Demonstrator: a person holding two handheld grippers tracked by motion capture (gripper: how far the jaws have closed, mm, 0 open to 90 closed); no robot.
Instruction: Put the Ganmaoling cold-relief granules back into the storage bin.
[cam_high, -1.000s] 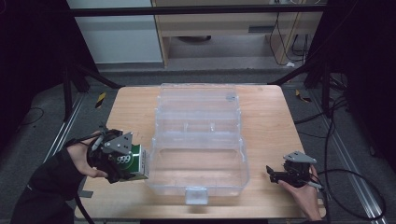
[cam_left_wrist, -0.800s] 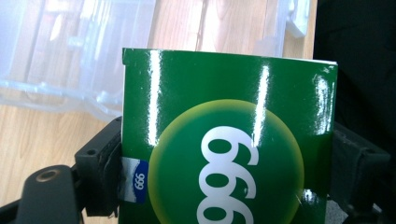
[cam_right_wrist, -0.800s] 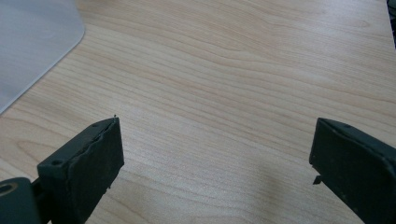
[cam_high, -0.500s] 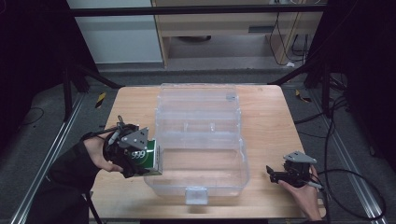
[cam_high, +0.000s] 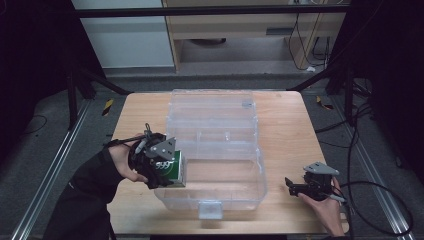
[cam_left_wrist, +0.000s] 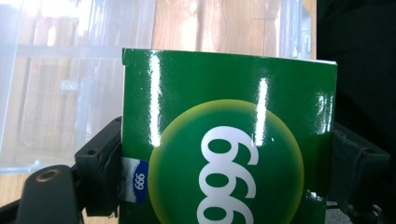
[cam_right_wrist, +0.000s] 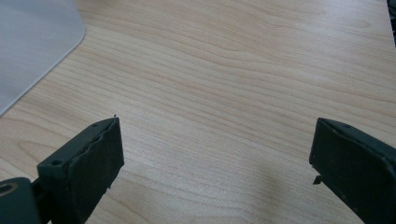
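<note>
A green box (cam_high: 174, 169) with a yellow-green disc and white "999" print (cam_left_wrist: 229, 154) is clamped between the jaws of my left gripper (cam_high: 169, 169). In the high view it hangs at the left rim of a clear plastic storage case (cam_high: 215, 150) that lies open on the wooden table (cam_high: 290, 125). The case's transparent walls (cam_left_wrist: 60, 79) show behind the box in the left gripper view. My right gripper (cam_high: 292, 187) rests low over the table at the front right, open, its two jaws wide apart over bare wood (cam_right_wrist: 219, 93).
The case's open lid (cam_high: 212, 107) stretches toward the far edge of the table. A rounded corner of the case (cam_right_wrist: 32, 42) lies to the left of my right gripper. Metal rails (cam_high: 45, 180) and cables (cam_high: 370, 190) run along the floor on both sides.
My left gripper has carried the green box rightward, from beside the case up to its left rim. The right gripper has stayed in place.
</note>
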